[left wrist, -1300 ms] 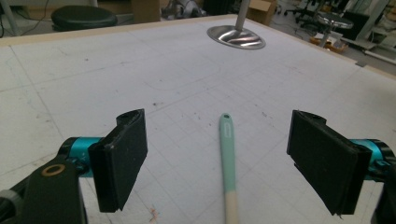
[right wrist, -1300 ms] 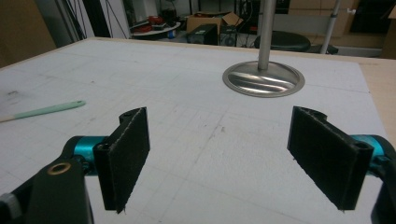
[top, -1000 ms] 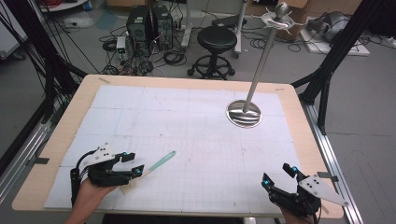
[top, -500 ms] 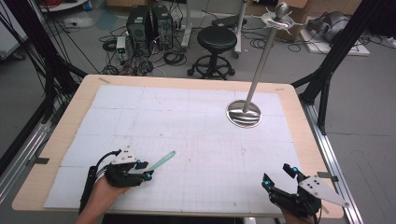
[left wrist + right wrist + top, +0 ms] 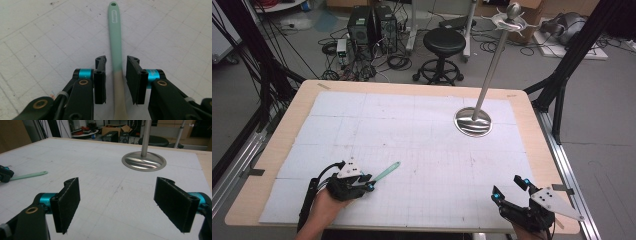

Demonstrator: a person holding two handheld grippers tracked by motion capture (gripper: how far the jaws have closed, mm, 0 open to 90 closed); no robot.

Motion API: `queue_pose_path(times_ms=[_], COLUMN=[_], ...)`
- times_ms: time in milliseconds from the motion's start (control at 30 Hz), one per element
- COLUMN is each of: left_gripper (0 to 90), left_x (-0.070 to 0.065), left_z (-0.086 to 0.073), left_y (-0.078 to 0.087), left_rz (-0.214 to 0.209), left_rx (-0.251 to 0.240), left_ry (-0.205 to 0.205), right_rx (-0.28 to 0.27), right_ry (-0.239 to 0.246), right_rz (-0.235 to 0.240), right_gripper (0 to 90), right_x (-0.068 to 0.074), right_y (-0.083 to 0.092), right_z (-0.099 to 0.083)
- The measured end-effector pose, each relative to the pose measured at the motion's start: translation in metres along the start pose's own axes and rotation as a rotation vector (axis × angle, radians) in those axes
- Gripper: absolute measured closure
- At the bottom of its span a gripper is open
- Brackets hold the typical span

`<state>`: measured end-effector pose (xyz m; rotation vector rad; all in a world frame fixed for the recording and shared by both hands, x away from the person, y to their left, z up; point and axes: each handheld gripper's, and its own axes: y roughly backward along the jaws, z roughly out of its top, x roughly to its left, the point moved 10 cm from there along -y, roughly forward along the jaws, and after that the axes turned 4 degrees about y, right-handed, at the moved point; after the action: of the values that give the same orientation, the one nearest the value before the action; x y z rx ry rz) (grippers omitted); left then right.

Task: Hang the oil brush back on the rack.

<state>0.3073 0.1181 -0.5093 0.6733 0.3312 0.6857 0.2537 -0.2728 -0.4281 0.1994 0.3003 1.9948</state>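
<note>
The table [image 5: 272, 150], covered with a white gridded mat [image 5: 422, 145], carries a metal stand [image 5: 473, 120] at its far right: a shallow round base dish with a tall pole rising from it, and the dish looks empty apart from the pole. No other container is on the table. Near the front left lies a mint-green utensil [image 5: 115, 37], its handle pointing away with a small hanging hole at the tip and its paler end toward the person. The left gripper [image 5: 116, 75] straddles it, jaws parted on either side of the handle with a little gap each way, not yet clamping. The step in hand appears to be grasping it: keep the handle centred, get the pads low to the mat, then close squarely so the slim handle does not roll out. The right gripper [image 5: 125, 205] rests at the front right, jaws wide apart and holding nothing.
</note>
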Motion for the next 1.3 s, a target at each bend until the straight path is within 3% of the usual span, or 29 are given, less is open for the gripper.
queue_pose_path(times_ms=[67,167,267,400,600,700,733,800,867,1000,1067,1133,1200,1233,1267,1300], left_gripper=[74.5,79.0,81.0,81.5,82.2,82.2,82.2,82.1,82.1,82.0,82.0,81.9,81.9,81.9,81.9,81.9], left_x=[-0.002,-0.003,-0.002,-0.002,-0.001,-0.002,-0.002,-0.001,-0.002,-0.011,-0.012,-0.023,-0.026,-0.032,-0.041,-0.041], left_z=[0.000,0.000,0.000,0.000,0.001,0.006,0.014,0.020,0.023,0.039,0.042,0.058,0.062,0.068,0.077,0.077], left_y=[0.000,0.000,-0.001,-0.001,0.000,0.002,0.007,0.013,0.016,0.032,0.035,0.043,0.044,0.047,0.051,0.051], left_rz=[-0.007,-0.012,-0.023,-0.018,-0.012,-0.022,-0.034,-0.048,-0.057,-0.073,-0.074,-0.086,-0.089,-0.095,-0.104,-0.104], left_rx=[-0.001,0.005,0.011,0.013,0.002,-0.040,-0.094,-0.141,-0.158,-0.258,-0.273,-0.338,-0.350,-0.369,-0.390,-0.390], left_ry=[-0.025,-0.023,0.009,0.008,0.049,0.074,0.109,0.140,0.143,0.122,0.115,0.094,0.087,0.074,0.047,0.047], right_rx=[-0.003,-0.001,-0.004,-0.005,-0.004,-0.004,-0.005,-0.004,-0.002,-0.008,-0.011,-0.017,-0.016,-0.014,-0.007,-0.002], right_ry=[0.002,-0.004,0.003,0.004,-0.001,-0.005,-0.006,-0.008,-0.005,-0.026,-0.034,-0.042,-0.054,-0.063,-0.064,-0.069], right_rz=[-0.001,-0.002,0.002,0.003,0.002,0.001,0.001,0.003,0.008,0.040,0.046,0.071,0.090,0.111,0.170,0.192], right_gripper=[19.9,20.0,19.9,19.9,19.9,19.9,19.9,19.9,19.9,18.3,17.5,16.8,16.8,16.8,16.8,16.8], right_x=[0.000,0.000,0.000,0.001,0.001,0.000,0.000,0.000,0.001,0.009,0.012,0.021,0.027,0.032,0.048,0.055], right_y=[0.000,0.000,0.000,-0.001,0.000,0.000,0.000,-0.001,-0.002,-0.009,-0.011,-0.021,-0.028,-0.031,-0.042,-0.046], right_z=[0.000,0.000,0.000,0.001,0.001,0.001,0.001,0.001,0.001,0.004,0.006,0.012,0.014,0.015,0.018,0.019])
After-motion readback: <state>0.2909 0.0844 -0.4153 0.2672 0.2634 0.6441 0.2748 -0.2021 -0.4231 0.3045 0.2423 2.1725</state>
